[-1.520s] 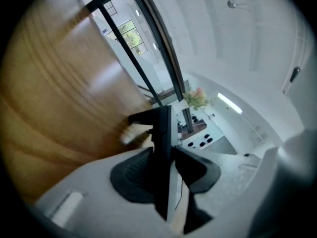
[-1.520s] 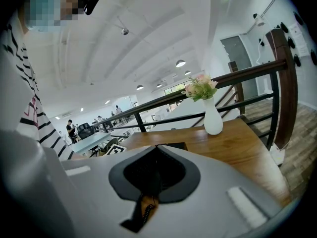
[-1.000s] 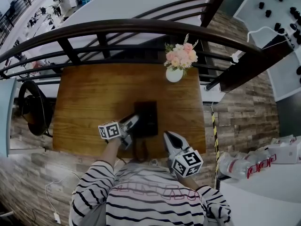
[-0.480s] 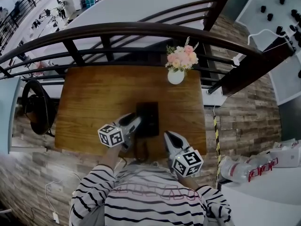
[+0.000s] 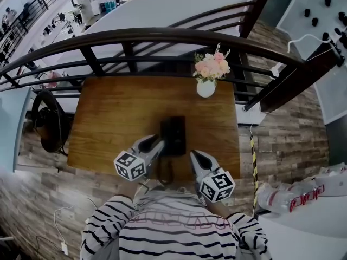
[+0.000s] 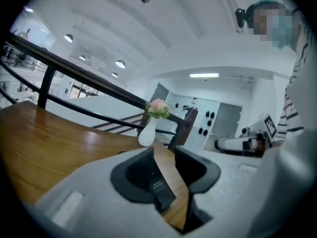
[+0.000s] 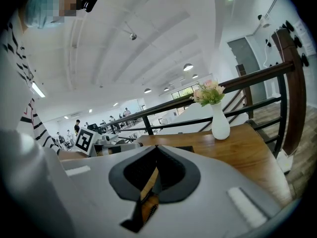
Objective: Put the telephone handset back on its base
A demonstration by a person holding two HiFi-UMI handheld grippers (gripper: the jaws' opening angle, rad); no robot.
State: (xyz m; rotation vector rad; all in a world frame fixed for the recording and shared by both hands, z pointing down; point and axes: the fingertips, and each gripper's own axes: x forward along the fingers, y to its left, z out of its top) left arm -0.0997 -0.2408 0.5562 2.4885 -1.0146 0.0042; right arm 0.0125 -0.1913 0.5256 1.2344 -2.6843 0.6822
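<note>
The black telephone point(image 5: 174, 136) lies near the front middle of the wooden table point(image 5: 114, 118); I cannot tell its handset from its base. My left gripper point(image 5: 156, 143) points at the phone's left side, its tips right beside it. In the left gripper view the left gripper point(image 6: 166, 151) has a gap between its jaws, which are closing, with a narrow dark labelled piece point(image 6: 159, 188) and bare wood showing in that gap. My right gripper point(image 5: 194, 155) hovers at the phone's near right corner; in its own view the right gripper point(image 7: 156, 148) is shut, empty.
A white vase of pink flowers point(image 5: 206, 81) stands at the table's far right corner. A dark wooden railing point(image 5: 162, 37) curves behind the table. A brick floor surrounds it. A dark cord-like loop point(image 5: 165, 172) lies at the table's front edge.
The left gripper's marker cube has drawn back toward the person and swung right, while its tips stay beside the phone. The right gripper has hardly moved.
</note>
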